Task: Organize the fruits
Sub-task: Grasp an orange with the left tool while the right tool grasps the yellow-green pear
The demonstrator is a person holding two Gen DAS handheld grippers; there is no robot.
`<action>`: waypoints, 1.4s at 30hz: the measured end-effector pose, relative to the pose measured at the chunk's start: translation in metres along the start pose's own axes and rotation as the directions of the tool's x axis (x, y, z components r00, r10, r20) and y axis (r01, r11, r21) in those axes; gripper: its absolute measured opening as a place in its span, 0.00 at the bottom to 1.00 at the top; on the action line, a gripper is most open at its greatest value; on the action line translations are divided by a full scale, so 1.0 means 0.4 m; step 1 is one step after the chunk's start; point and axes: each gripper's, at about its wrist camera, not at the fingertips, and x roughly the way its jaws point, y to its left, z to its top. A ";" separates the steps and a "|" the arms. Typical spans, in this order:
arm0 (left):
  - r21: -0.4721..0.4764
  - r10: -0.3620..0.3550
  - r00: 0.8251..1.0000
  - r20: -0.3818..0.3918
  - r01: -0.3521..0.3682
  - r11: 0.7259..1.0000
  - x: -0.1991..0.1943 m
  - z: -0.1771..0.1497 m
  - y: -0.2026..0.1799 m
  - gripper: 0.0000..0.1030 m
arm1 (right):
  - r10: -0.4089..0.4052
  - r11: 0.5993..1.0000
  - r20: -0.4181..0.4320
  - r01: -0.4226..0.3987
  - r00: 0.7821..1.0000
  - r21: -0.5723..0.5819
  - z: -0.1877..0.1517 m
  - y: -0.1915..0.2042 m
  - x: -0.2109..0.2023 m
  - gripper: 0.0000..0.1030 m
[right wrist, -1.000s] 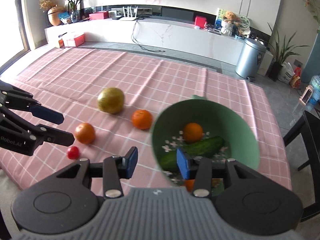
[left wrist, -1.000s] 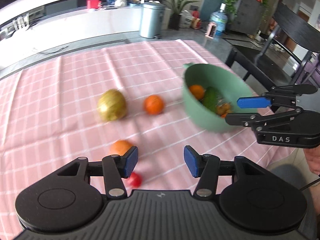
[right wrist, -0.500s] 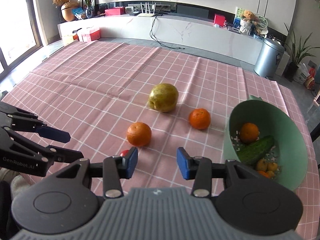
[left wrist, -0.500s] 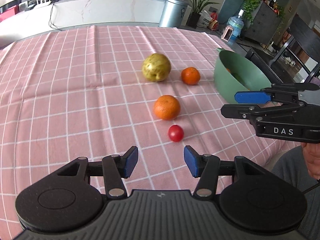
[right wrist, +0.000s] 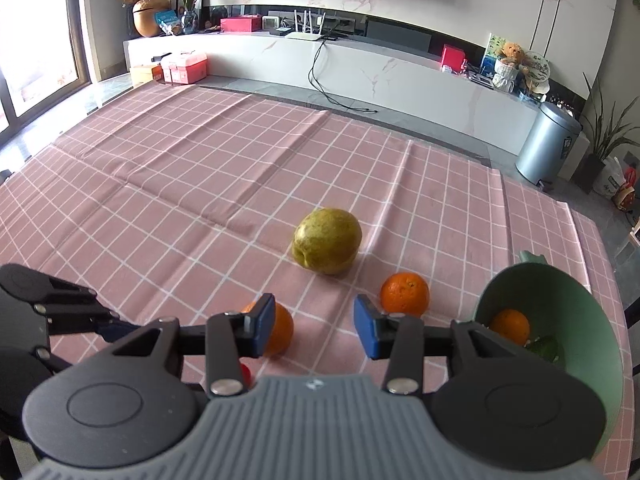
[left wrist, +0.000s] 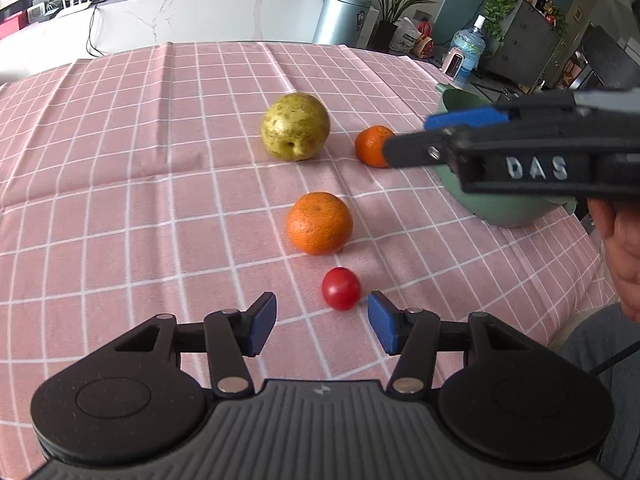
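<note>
On the pink checked tablecloth lie a yellow-green pear (left wrist: 295,126) (right wrist: 327,246), a small orange (left wrist: 372,146) (right wrist: 405,293), a larger orange (left wrist: 320,223) (right wrist: 278,330) and a red cherry tomato (left wrist: 340,288) (right wrist: 245,374). My left gripper (left wrist: 322,326) is open and empty, with the tomato just in front of its right finger. My right gripper (right wrist: 315,330) is open and empty, above the cloth between the two oranges; it also shows in the left wrist view (left wrist: 424,132). A green bowl (right wrist: 576,320) (left wrist: 504,212) at the right holds an orange and a cucumber.
The tablecloth (right wrist: 200,168) stretches far to the left and back. The table's near edge lies at the right in the left wrist view (left wrist: 588,304), beside the person's hand. A white counter and a bin stand beyond the table.
Both grippers swung left from the bowl toward the loose fruit. My left gripper has closed in on the tomato. My right gripper now hangs between the oranges. Both stayed open.
</note>
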 end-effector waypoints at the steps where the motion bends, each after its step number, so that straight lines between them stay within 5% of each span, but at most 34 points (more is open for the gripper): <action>1: -0.002 -0.001 1.000 -0.005 0.001 1.000 0.010 0.003 -0.003 0.61 | -0.001 1.000 0.004 0.001 1.000 0.003 0.006 -0.004 0.008 0.40; 10: 0.029 0.030 0.999 0.041 -0.031 0.999 0.053 0.071 -0.017 0.61 | 0.018 0.999 0.020 -0.019 1.000 0.044 0.071 -0.041 0.094 0.47; 14: 0.064 0.036 0.998 0.050 -0.039 0.997 0.084 0.099 -0.025 0.61 | 0.041 0.999 0.003 -0.042 0.999 0.033 0.106 -0.047 0.139 0.58; 23: 0.067 0.008 1.000 0.027 -0.010 0.998 0.122 0.121 -0.008 0.52 | 0.056 0.998 0.002 -0.056 0.998 0.037 0.133 -0.065 0.181 0.58; 31: 0.059 -0.019 0.999 -0.027 0.021 0.998 0.144 0.122 -0.005 0.54 | 0.069 0.996 -0.035 -0.066 0.997 0.062 0.122 -0.069 0.227 0.58; 42: -0.006 0.030 1.000 -0.009 -0.030 1.000 0.120 0.122 0.051 0.51 | 0.090 0.993 -0.084 -0.083 0.992 0.085 0.121 -0.066 0.305 0.60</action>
